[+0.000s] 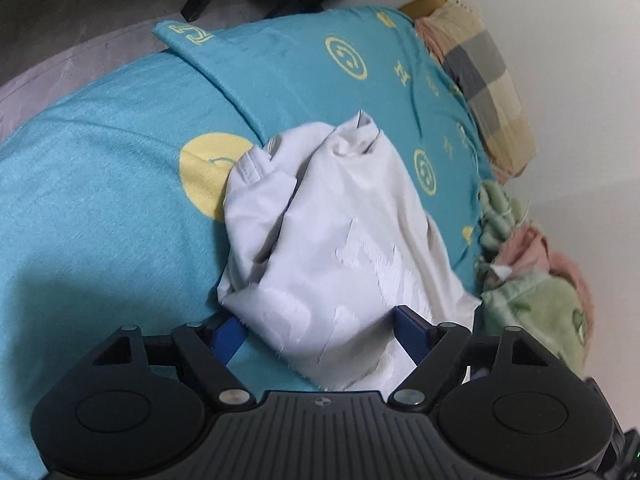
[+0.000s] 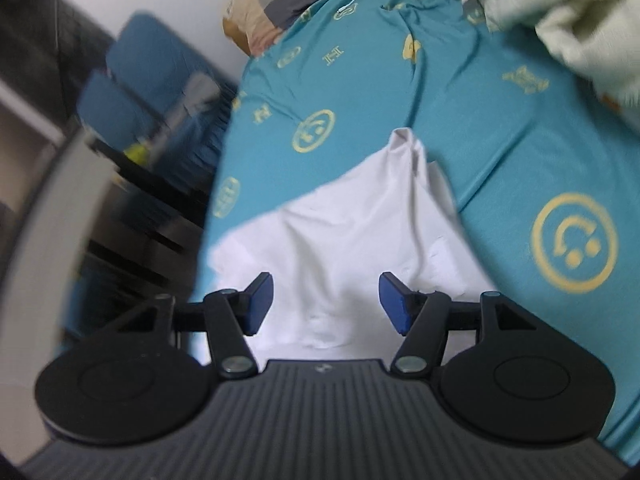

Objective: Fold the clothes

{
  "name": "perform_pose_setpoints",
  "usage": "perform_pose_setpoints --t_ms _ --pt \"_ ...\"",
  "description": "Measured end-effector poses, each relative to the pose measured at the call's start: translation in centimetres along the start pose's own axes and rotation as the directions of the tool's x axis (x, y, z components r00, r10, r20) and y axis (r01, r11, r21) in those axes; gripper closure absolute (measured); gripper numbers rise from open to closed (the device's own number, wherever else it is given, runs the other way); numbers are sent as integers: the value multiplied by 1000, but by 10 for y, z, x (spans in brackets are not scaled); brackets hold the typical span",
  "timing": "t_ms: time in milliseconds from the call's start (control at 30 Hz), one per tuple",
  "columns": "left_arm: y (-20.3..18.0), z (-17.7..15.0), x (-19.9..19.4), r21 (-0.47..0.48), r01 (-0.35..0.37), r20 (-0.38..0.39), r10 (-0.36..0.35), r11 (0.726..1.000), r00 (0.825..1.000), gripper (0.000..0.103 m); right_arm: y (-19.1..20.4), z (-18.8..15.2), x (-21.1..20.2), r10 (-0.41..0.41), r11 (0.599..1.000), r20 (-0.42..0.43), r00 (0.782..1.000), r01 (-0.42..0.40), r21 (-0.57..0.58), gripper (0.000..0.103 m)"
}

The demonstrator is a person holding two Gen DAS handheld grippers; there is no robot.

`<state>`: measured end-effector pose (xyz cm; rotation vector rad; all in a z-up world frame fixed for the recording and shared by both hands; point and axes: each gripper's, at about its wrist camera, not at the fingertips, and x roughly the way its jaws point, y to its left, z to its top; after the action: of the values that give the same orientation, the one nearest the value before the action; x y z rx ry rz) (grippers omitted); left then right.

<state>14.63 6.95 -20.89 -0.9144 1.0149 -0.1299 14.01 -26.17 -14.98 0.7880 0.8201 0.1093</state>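
Observation:
A white garment (image 1: pixel 336 248) lies bunched on the teal bed cover (image 1: pixel 100 208). My left gripper (image 1: pixel 320 332) is open, its blue pads (image 1: pixel 414 334) spread on either side of the garment's near edge, and the cloth drapes over the gap. In the right wrist view the same white garment (image 2: pixel 352 248) spreads on the teal cover (image 2: pixel 520 152). My right gripper (image 2: pixel 326 302) is open above its near part, blue pads (image 2: pixel 394 304) apart and holding nothing.
A checked pillow (image 1: pixel 488 92) lies at the bed's head by the white wall. A green and pink pile of clothes (image 1: pixel 536 292) sits at the right bed edge. A blue chair (image 2: pixel 148 80) and dark furniture stand beside the bed.

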Motion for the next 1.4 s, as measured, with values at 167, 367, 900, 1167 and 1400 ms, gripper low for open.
perform_pose_setpoints --t_ms 167,367,900,1167,1400 --pt "-4 -1 1 -6 -3 40 3 1000 999 45 -3 -10 -1 217 960 -67 974 -200 197 41" --pt "-26 -1 -13 75 3 115 -12 997 993 70 -10 -50 32 398 828 -166 902 -276 488 37" --pt "-26 13 -26 24 137 158 -139 990 978 76 -73 -72 36 168 634 66 984 -159 756 23" --pt "-25 13 -29 34 131 166 -134 991 977 76 -79 -58 35 65 691 115 991 -127 712 44" --pt "-31 8 -48 36 161 188 -165 986 968 76 -62 -48 19 61 787 118 991 -121 605 76"
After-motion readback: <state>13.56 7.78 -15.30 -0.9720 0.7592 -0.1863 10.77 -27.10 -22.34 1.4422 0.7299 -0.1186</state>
